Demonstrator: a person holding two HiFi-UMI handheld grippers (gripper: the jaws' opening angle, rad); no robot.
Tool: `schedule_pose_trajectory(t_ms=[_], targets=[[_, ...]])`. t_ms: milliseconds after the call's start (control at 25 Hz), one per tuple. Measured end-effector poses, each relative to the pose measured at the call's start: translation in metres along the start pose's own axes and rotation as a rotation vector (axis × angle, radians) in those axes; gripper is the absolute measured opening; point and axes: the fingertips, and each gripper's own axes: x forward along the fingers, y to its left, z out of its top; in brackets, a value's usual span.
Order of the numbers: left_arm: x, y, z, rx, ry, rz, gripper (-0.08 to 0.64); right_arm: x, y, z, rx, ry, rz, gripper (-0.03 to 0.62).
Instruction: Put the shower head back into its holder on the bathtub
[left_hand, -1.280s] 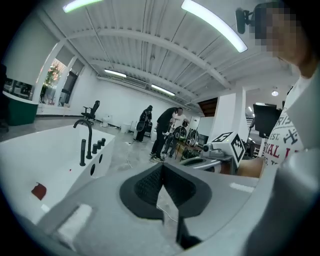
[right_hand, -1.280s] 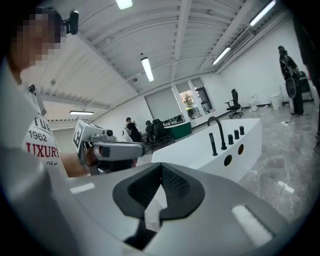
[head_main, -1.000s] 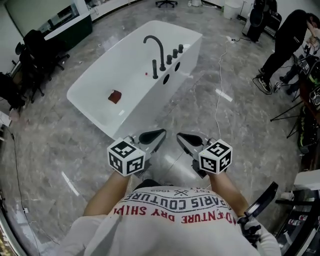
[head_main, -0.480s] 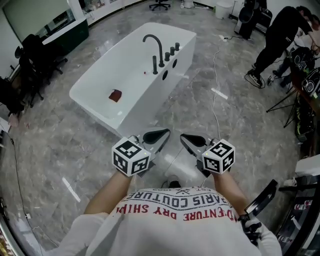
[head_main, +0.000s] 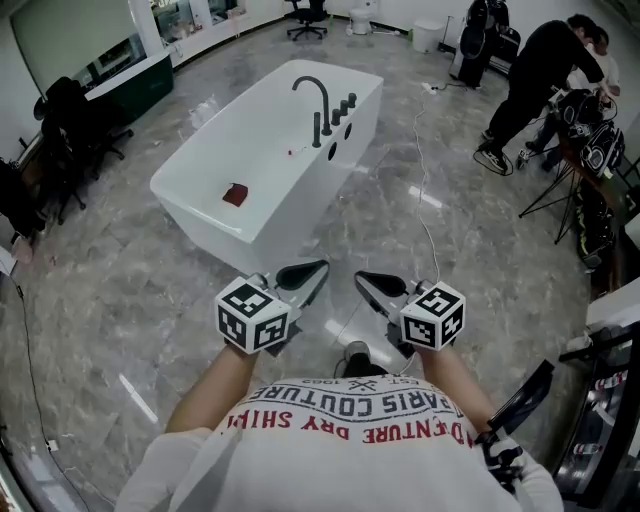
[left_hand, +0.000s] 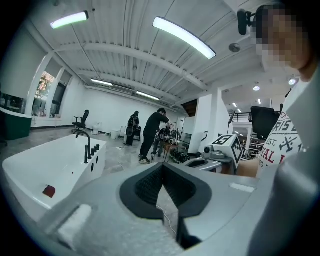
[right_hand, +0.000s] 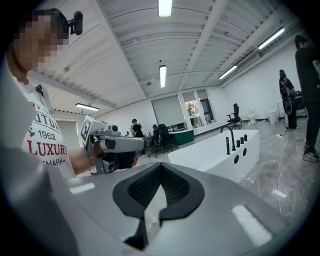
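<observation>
The white bathtub (head_main: 215, 205) stands ahead of me on the marble floor. A black arched faucet (head_main: 318, 100) and a row of black knobs (head_main: 345, 105) sit on its far rim. A small red thing (head_main: 235, 194) lies inside the tub. I cannot make out the shower head for certain. My left gripper (head_main: 322, 267) and right gripper (head_main: 360, 277) hang side by side in front of my chest, short of the tub's near corner. Both are shut with nothing between the jaws. The tub (left_hand: 50, 165) shows left of the left gripper (left_hand: 162, 166), and right of the right gripper (right_hand: 161, 166) as the tub (right_hand: 215, 155).
A person in black (head_main: 535, 70) bends over gear at the far right, beside stands and bags (head_main: 590, 190). A white cable (head_main: 425, 200) trails over the floor right of the tub. Office chairs (head_main: 70, 110) and a green counter (head_main: 140, 80) line the left side.
The tub has drawn further away and higher in the head view. Both grippers stay shut, empty and side by side in front of me.
</observation>
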Motion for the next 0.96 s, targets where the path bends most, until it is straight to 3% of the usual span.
schedule_pose_trajectory(t_ms=[440, 960], targets=[[-0.032, -0.001, -0.026, -0.004, 0.006, 0.005, 0.002, 0.017, 0.036, -0.015, -0.013, -0.006, 0.005, 0.003], [-0.026, -0.012, -0.042, -0.016, 0.027, -0.022, 0.002, 0.001, 0.037, -0.022, -0.001, -0.032, -0.026, 0.003]])
